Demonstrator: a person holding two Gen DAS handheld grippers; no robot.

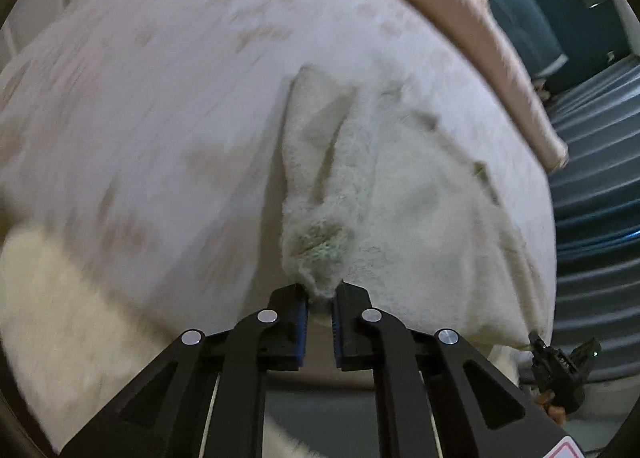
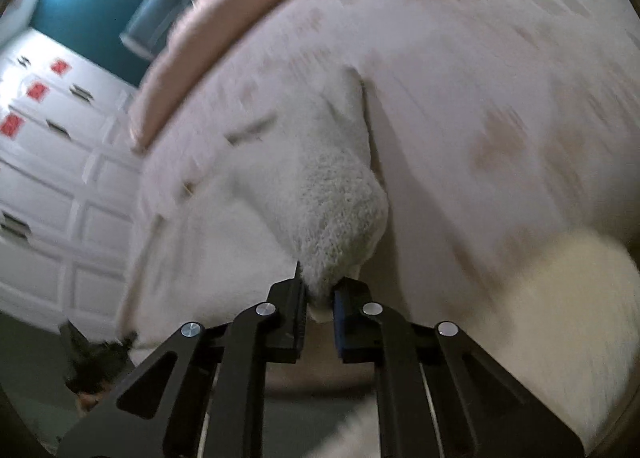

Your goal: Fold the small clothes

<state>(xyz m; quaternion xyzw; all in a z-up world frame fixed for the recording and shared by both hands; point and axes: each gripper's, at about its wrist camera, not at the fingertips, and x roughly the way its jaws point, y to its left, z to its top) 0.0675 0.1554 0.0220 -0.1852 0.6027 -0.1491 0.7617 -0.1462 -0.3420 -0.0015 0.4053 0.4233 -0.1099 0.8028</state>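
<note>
My left tongs (image 1: 320, 292) clenched on fuzzy white garment (image 1: 400, 198) — right tongs (image 2: 320, 290) likewise (bed (image 1: 140, 98) beneath).

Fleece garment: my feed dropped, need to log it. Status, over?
Left gripper shut on fleece garment. Right gripper shut on another corner. Garment rumpled on the bed, unfolded. Nothing in the way.

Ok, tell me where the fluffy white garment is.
The fluffy white garment lies on the patterned pale bedspread, pinched at its near edge by both tongs, beside the pink blanket.
</note>
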